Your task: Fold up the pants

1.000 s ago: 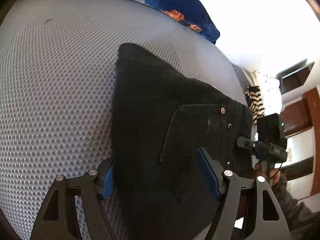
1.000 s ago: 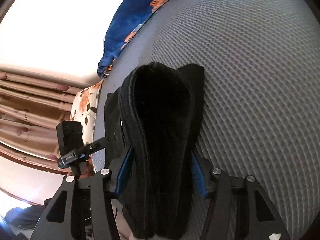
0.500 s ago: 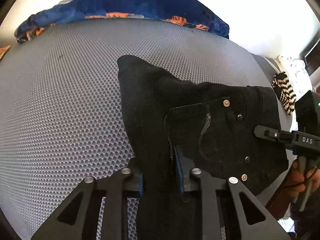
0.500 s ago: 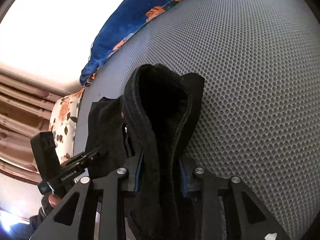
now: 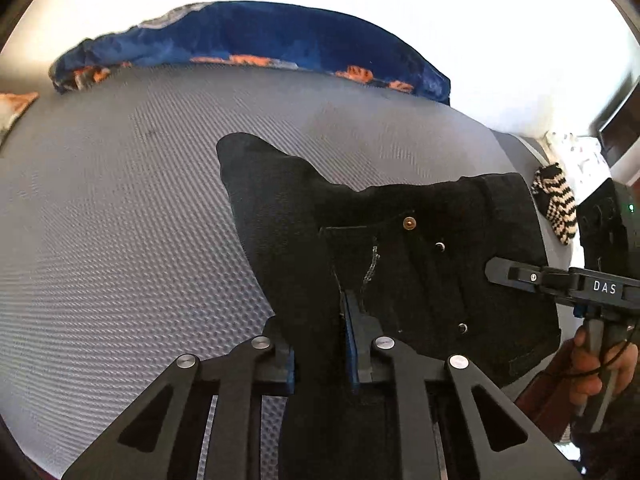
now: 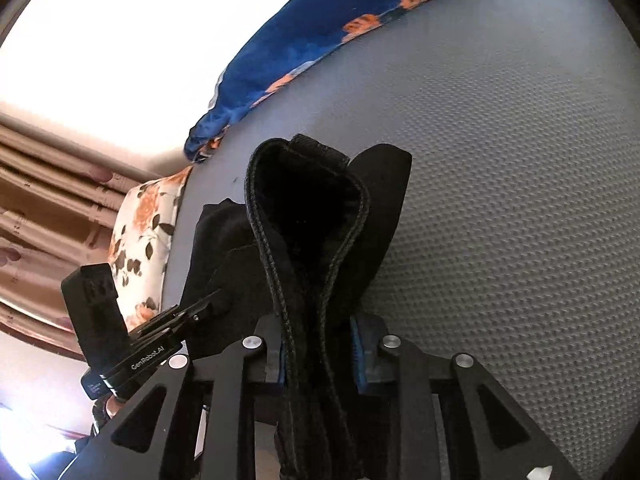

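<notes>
Black pants (image 5: pixel 400 264) lie bunched on a grey mesh mattress (image 5: pixel 120 240), pocket and rivets facing up. My left gripper (image 5: pixel 320 336) is shut on a fold of the pants near the pocket edge. My right gripper (image 6: pixel 316 344) is shut on the thick waistband loop of the pants (image 6: pixel 308 216), which stands up between the fingers. Each gripper shows in the other's view: the right one in the left wrist view (image 5: pixel 560 280), the left one in the right wrist view (image 6: pixel 160 336).
A blue blanket with orange flowers (image 5: pixel 280 40) lies along the far edge of the mattress. A floral pillow (image 6: pixel 144 232) sits at the side. A black-and-white striped cloth (image 5: pixel 556 208) lies by the mattress edge. Curtains (image 6: pixel 40 208) hang beyond.
Both grippers closed from open onto the pants fabric and have lifted it slightly; the views tilted up toward the blanket.
</notes>
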{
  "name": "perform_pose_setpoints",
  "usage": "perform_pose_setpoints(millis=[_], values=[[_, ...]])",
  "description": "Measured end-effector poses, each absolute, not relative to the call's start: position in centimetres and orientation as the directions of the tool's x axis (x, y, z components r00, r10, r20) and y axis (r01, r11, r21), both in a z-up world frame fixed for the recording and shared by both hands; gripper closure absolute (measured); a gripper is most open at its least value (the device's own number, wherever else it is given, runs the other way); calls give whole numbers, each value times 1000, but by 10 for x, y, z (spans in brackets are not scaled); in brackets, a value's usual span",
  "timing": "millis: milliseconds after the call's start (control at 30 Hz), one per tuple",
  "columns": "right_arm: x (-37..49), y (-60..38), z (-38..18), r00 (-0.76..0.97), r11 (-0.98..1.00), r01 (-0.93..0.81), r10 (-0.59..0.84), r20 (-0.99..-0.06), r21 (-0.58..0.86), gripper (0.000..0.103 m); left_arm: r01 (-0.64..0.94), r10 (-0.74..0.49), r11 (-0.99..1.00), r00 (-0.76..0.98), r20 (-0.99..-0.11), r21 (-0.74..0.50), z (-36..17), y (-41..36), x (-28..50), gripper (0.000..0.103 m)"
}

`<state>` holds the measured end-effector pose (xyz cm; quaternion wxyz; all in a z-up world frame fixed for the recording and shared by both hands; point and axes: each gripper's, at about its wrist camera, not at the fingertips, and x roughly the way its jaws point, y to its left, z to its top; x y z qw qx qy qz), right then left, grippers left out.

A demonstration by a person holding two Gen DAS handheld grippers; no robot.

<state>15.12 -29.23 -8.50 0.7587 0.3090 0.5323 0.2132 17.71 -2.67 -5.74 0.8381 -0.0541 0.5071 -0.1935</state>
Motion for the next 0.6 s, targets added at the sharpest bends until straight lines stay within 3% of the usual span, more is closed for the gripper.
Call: perform_pose_setpoints(millis=[600], values=[[266, -257, -68, 332, 686, -79, 702, -630, 723, 80, 235, -332, 941, 501, -799, -244, -27, 12, 285, 85]])
